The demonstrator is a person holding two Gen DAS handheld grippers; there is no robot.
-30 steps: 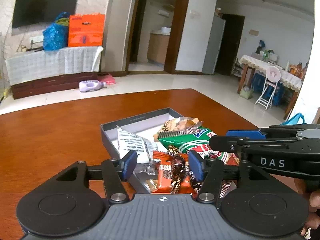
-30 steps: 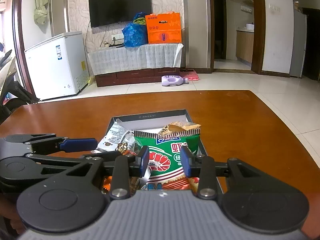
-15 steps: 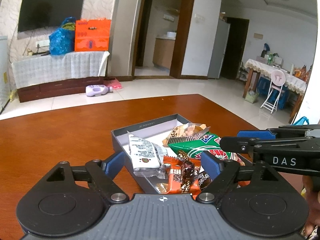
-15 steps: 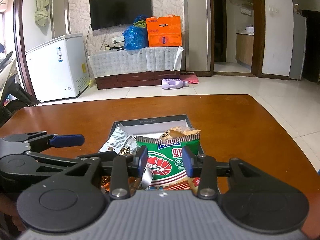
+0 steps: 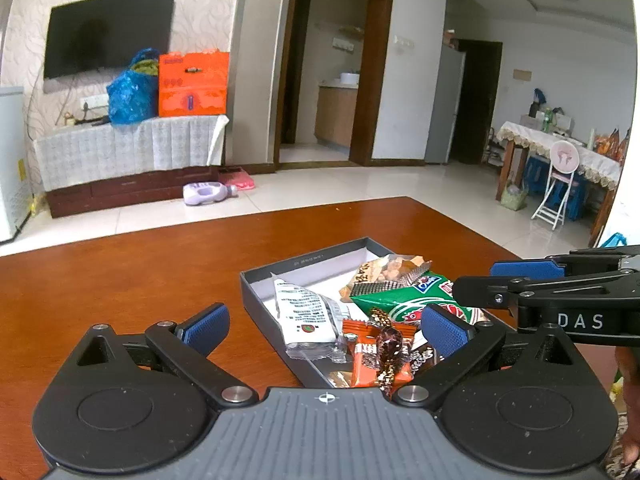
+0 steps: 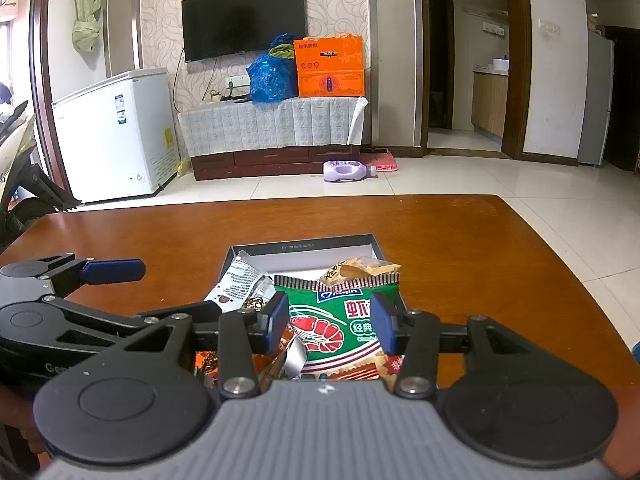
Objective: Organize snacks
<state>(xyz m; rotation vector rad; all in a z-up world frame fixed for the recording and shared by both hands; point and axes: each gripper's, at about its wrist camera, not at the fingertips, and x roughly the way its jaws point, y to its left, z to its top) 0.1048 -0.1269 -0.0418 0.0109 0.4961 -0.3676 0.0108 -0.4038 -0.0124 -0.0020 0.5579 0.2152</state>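
A dark grey box with a white inside sits on the brown table and holds several snacks. These include a white packet, an orange packet, a brown candy, a green shrimp-chip bag and a tan nut packet. My left gripper hovers over the box's near corner. Its jaws are opening wide and grip nothing. My right gripper hangs over the green shrimp-chip bag. Its jaws are opening, and the pads stand clear of the bag.
Bare table surrounds the box on all sides. My left gripper shows at the left of the right wrist view, and my right gripper at the right of the left wrist view. The two stand close together over the box.
The left jaws have spread from a narrow gap around the orange packet and candy to full width. The right jaws have widened a little over the green bag. The snacks lie still.
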